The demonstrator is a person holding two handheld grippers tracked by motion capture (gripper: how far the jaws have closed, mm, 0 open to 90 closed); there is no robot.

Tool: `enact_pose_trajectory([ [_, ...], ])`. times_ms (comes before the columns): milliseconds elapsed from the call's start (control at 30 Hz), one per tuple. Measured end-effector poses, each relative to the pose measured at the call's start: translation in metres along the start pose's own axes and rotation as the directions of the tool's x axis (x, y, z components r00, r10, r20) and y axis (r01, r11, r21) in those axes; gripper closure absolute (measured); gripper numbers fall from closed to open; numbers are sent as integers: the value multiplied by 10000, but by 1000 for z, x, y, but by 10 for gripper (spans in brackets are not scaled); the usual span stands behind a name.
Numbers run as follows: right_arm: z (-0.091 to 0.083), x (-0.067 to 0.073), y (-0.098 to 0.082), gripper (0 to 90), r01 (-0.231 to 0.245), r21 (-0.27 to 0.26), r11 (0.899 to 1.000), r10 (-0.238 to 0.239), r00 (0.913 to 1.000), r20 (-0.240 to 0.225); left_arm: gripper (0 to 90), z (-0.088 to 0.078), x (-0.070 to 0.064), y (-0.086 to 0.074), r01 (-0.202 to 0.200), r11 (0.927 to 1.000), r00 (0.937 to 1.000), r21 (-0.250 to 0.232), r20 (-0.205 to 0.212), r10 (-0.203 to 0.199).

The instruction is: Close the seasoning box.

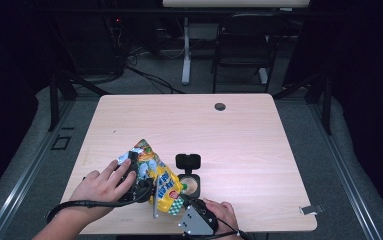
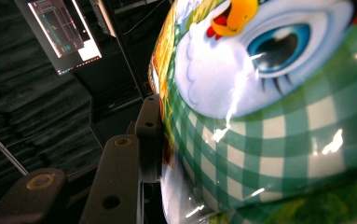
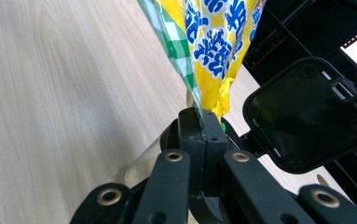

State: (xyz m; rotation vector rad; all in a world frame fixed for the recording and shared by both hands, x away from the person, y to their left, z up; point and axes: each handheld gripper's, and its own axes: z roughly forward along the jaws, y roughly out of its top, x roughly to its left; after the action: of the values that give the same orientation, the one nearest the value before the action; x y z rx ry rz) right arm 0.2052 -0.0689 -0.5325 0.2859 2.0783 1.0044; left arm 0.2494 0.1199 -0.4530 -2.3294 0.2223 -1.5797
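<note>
One glossy yellow-green snack bag [image 1: 158,177] pinched by two grippers: right gripper [image 3: 199,116] fully closed on corner, left gripper [image 1: 138,176] half-closed around bag body; one open black round container [image 1: 189,184] beside.

My left hand [image 1: 104,184] sits at the lower left of the high view, fingers spread over the left gripper [image 1: 135,176], jaws partly apart around something bulky. At bottom centre my right gripper [image 3: 199,122] has its jaws pinched tight together.
</note>
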Motion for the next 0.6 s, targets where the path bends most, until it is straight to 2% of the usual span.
enact_pose_trajectory([
  [267, 0, 0, 0, 900, -15, 50, 10000, 15, 10000, -19, 636, -1, 1, 1, -88, 10000, 9999, 4, -142, 88],
  [600, 0, -1, -1, 900, 22, 31, 10000, -22, 10000, -8, 637, -2, 3, 2, -176, 9998, 9998, 26, -54, 176],
])
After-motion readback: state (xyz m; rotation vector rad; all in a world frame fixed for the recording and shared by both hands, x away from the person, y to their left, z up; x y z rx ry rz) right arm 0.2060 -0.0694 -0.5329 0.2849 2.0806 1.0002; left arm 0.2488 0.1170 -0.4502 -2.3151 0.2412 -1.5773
